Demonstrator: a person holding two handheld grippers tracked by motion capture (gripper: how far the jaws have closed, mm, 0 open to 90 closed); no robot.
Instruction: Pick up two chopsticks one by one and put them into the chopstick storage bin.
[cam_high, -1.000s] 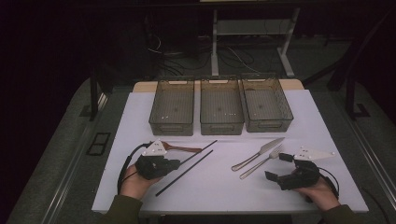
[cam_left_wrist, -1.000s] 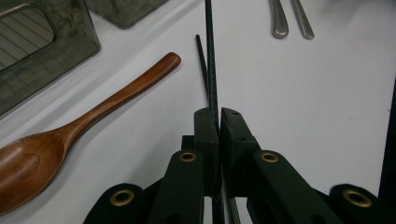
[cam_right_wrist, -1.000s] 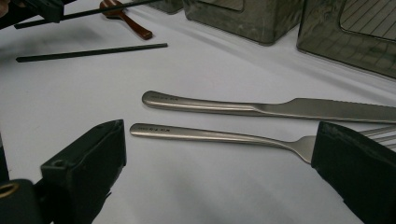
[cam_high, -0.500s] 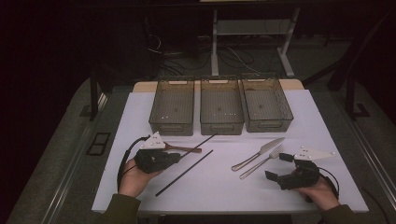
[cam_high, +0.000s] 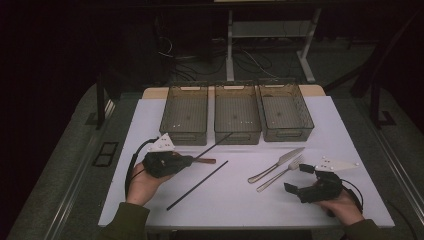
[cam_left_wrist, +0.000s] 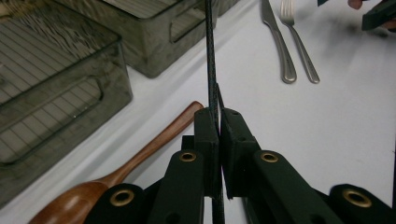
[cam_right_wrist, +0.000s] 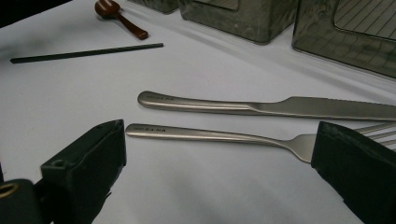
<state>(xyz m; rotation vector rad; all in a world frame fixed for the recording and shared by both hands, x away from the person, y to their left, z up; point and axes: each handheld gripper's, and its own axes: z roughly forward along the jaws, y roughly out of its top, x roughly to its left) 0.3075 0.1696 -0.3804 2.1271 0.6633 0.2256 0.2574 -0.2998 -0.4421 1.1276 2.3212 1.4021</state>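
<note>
Once flat, chopstick (cam_left_wrist: 209, 56) now lifted

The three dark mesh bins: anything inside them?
The left bin, middle bin and right bin show bare grid floors with a few pale specks in the high view; near walls hide their front edges.

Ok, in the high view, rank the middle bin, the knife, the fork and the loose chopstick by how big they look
1. Middle bin, clearly largest.
2. Loose chopstick, the longest of the thin items.
3. Knife and fork: they lie side by side and look about alike, so I won't rank them.
</note>
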